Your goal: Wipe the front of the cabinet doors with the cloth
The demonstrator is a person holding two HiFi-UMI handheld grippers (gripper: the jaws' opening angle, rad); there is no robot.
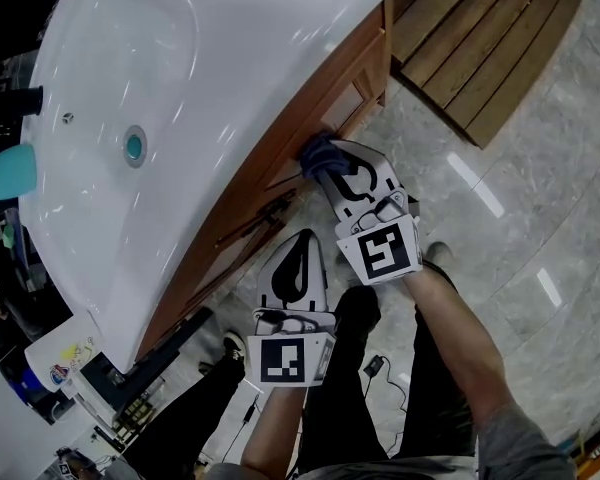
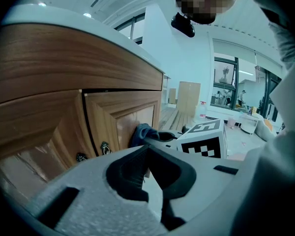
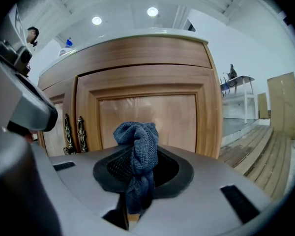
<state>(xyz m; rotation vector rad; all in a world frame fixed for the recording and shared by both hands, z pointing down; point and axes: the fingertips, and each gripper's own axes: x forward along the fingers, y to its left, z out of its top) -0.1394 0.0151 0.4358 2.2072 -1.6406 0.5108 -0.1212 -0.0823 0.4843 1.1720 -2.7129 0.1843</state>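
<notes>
A dark blue cloth (image 3: 136,146) is bunched between the jaws of my right gripper (image 3: 133,173), which is shut on it. In the head view the cloth (image 1: 318,151) is pressed against the wooden cabinet door (image 1: 348,106) under the sink, with the right gripper (image 1: 327,165) right behind it. The door panel (image 3: 147,114) fills the right gripper view, and its dark metal handles (image 3: 73,132) are at the left. My left gripper (image 1: 302,240) hangs lower and nearer to me, shut with nothing in it (image 2: 148,177). From the left gripper view the cloth (image 2: 140,132) touches the door (image 2: 123,119).
A white sink basin (image 1: 180,88) overhangs the cabinet. A slatted wooden platform (image 1: 490,38) lies on the marble floor (image 1: 525,218) to the right. The person's legs and shoes (image 1: 440,255) stand below the grippers. Bottles and clutter (image 1: 50,368) sit at the lower left.
</notes>
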